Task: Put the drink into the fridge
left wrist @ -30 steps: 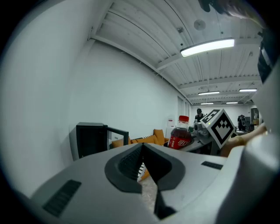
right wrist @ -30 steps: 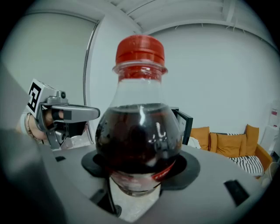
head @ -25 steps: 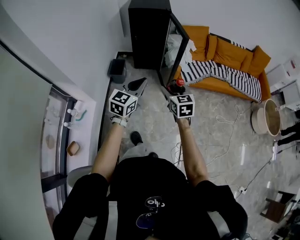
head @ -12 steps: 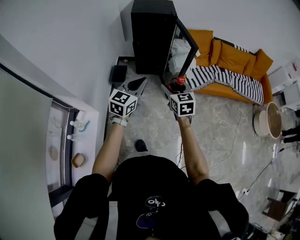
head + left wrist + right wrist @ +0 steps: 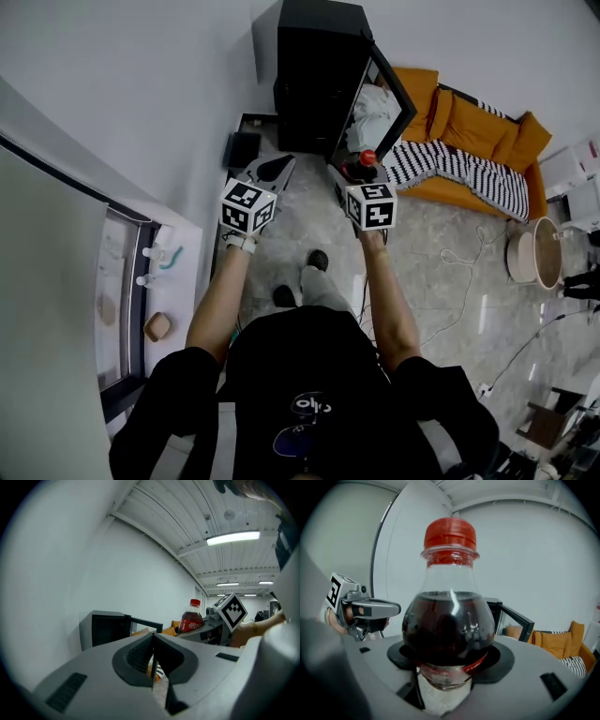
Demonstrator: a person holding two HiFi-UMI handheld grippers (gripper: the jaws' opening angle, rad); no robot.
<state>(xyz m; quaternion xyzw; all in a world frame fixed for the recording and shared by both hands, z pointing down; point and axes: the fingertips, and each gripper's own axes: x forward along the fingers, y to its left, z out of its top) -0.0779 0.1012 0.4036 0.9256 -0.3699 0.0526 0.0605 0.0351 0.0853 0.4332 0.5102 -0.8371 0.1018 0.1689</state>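
Red-capped bottle (image 5: 449, 620) clenched in right fingers (image 5: 339, 180) (left fingers (image 5: 136, 658) closed, empty) near open fridge (image 5: 314, 75) door (image 5: 380, 98).

There is one drink bottle (image 5: 367, 160). There is one black fridge (image 5: 319, 75). There are two grippers, a left gripper (image 5: 280, 166) and a right gripper (image 5: 354, 172). There is one orange sofa (image 5: 469, 117), one striped blanket (image 5: 459, 161) and one round tub (image 5: 534, 251).
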